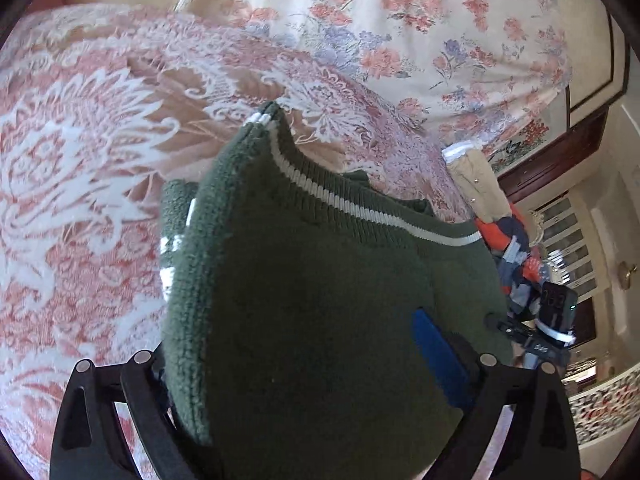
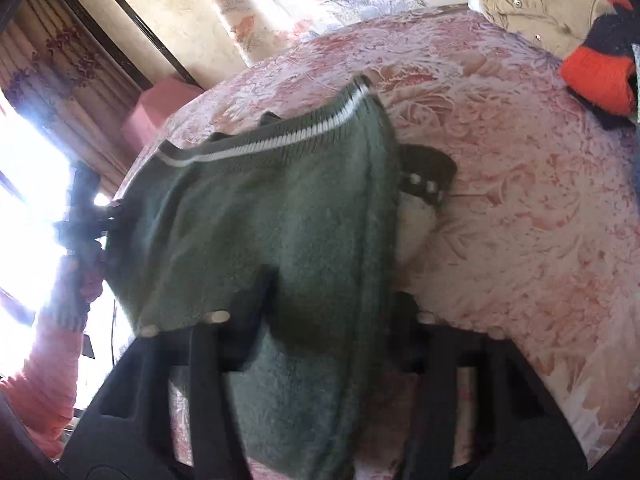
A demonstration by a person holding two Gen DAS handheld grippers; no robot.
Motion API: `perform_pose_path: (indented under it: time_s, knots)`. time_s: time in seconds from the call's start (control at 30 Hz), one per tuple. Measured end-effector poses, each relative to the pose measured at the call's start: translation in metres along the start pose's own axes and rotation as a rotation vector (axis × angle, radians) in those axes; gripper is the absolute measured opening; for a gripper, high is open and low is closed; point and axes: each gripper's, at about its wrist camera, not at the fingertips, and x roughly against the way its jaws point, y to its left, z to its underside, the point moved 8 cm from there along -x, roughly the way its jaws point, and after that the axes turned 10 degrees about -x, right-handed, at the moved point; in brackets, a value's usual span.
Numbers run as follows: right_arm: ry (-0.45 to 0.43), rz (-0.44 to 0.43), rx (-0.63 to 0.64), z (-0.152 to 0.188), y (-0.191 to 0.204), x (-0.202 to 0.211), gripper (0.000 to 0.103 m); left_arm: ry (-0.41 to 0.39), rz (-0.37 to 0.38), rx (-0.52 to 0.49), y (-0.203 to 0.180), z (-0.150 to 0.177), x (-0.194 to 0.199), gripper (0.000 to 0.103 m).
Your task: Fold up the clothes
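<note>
From the left wrist view, the left hand-held gripper (image 1: 316, 392) has a thick fold of the dark green sweater (image 1: 320, 280) filling the gap between its fingers; whether the pads actually press on it cannot be told. The sweater's white-striped ribbed hem (image 1: 360, 208) stretches across to the right hand-held gripper (image 1: 520, 328), above the pink patterned bedspread (image 1: 80, 160). A beige garment (image 1: 476, 184) lies further back on the bed.

From the right wrist view, the right hand-held gripper (image 2: 328, 320) has the same green sweater (image 2: 260, 220) draped between its fingers, blurred, so its grip cannot be judged. An orange and dark knit (image 2: 600, 72) lies beside the beige garment (image 2: 536, 12).
</note>
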Motion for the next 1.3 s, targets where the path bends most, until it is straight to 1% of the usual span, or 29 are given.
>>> perform_pose_path:
  time_s: [0.03, 0.07, 0.13, 0.27, 0.33, 0.37, 0.47, 0.57, 0.67, 0.77, 0.9, 0.97, 1.07, 1.13, 1.2, 1.23, 1.27, 1.3]
  knots:
    - [-0.012, 0.009, 0.016, 0.001, 0.002, 0.001, 0.043, 0.013, -0.048, -0.024, 0.002, 0.003, 0.001, 0.038]
    - [-0.025, 0.026, 0.037, 0.002, 0.004, 0.003, 0.041, 0.001, -0.028, -0.005, 0.006, 0.006, 0.006, 0.032]
    - [-0.062, 0.047, 0.069, 0.001, 0.012, 0.01, 0.038, -0.021, -0.033, -0.019, 0.005, 0.007, 0.018, 0.025]
    - [-0.159, 0.06, 0.137, -0.006, 0.044, 0.032, 0.036, -0.08, -0.054, -0.072, -0.009, 0.009, 0.047, 0.023]
    - [-0.209, 0.059, 0.184, -0.013, 0.07, 0.045, 0.035, -0.125, -0.041, -0.077, -0.015, 0.008, 0.067, 0.023]
    - [-0.223, 0.061, 0.201, -0.015, 0.081, 0.05, 0.035, -0.148, -0.033, -0.078, -0.017, 0.008, 0.078, 0.023]
    - [-0.253, 0.051, 0.26, -0.027, 0.123, 0.058, 0.034, -0.202, -0.046, -0.067, -0.009, 0.004, 0.116, 0.023]
    - [-0.253, 0.035, 0.326, -0.048, 0.173, 0.048, 0.034, -0.256, -0.081, -0.037, 0.017, 0.0, 0.163, 0.023]
    - [-0.247, -0.004, 0.387, -0.075, 0.225, 0.026, 0.034, -0.313, -0.166, -0.001, 0.055, -0.005, 0.216, 0.023]
    - [-0.235, -0.055, 0.451, -0.104, 0.284, -0.014, 0.034, -0.364, -0.264, 0.058, 0.101, -0.01, 0.266, 0.023]
    - [-0.19, -0.132, 0.505, -0.136, 0.358, -0.088, 0.034, -0.417, -0.395, 0.159, 0.163, -0.01, 0.323, 0.023]
    - [-0.161, -0.168, 0.526, -0.147, 0.392, -0.125, 0.034, -0.434, -0.449, 0.217, 0.195, -0.003, 0.344, 0.023]
    - [-0.116, -0.214, 0.545, -0.157, 0.431, -0.184, 0.034, -0.455, -0.507, 0.313, 0.237, 0.013, 0.36, 0.023]
    - [-0.077, -0.232, 0.548, -0.157, 0.447, -0.22, 0.034, -0.452, -0.525, 0.381, 0.264, 0.029, 0.357, 0.023]
    - [-0.014, -0.234, 0.549, -0.152, 0.45, -0.262, 0.034, -0.423, -0.542, 0.434, 0.288, 0.046, 0.345, 0.024]
    - [0.024, -0.228, 0.545, -0.148, 0.447, -0.283, 0.034, -0.384, -0.549, 0.467, 0.3, 0.054, 0.33, 0.026]
    - [0.063, -0.222, 0.54, -0.145, 0.444, -0.303, 0.036, -0.341, -0.556, 0.501, 0.311, 0.062, 0.312, 0.03]
    - [0.098, -0.193, 0.535, -0.141, 0.437, -0.324, 0.036, -0.298, -0.562, 0.535, 0.322, 0.07, 0.295, 0.03]
